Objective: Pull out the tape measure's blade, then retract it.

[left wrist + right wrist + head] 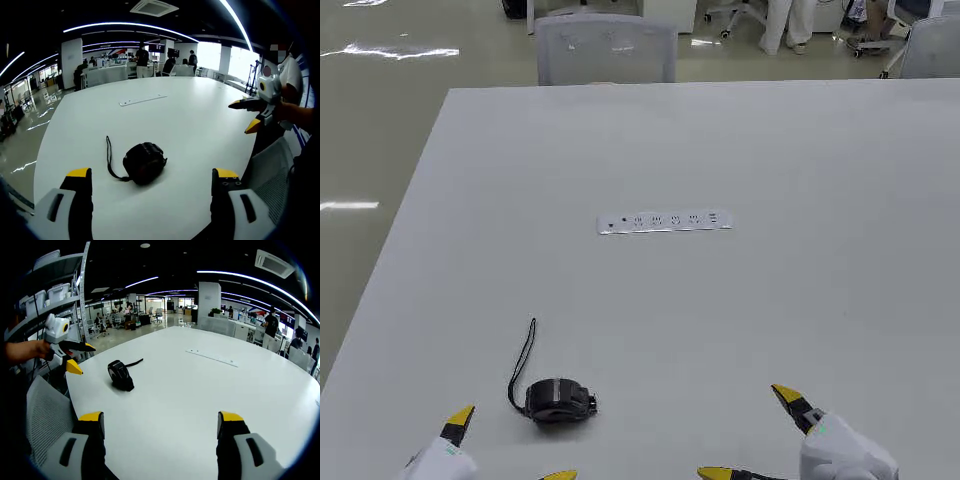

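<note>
While the left gripper (510, 448) and right gripper (750, 432) hover, jaws spread, over the counter's (820, 300) near edge, the black tape measure (560, 400) lies just before the left one, blade retracted. Power strip (664, 222) markings: too small to read.

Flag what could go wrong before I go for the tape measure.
1. The tape measure lies loose on the smooth table, close to its near edge; a nudge from the open left tongs may slide it instead of gripping it.
2. Its strap trails away from it and could snag a jaw.
3. The right tongs are open and apart from it; pulling the blade before the tape measure is held would likely drag it.
</note>
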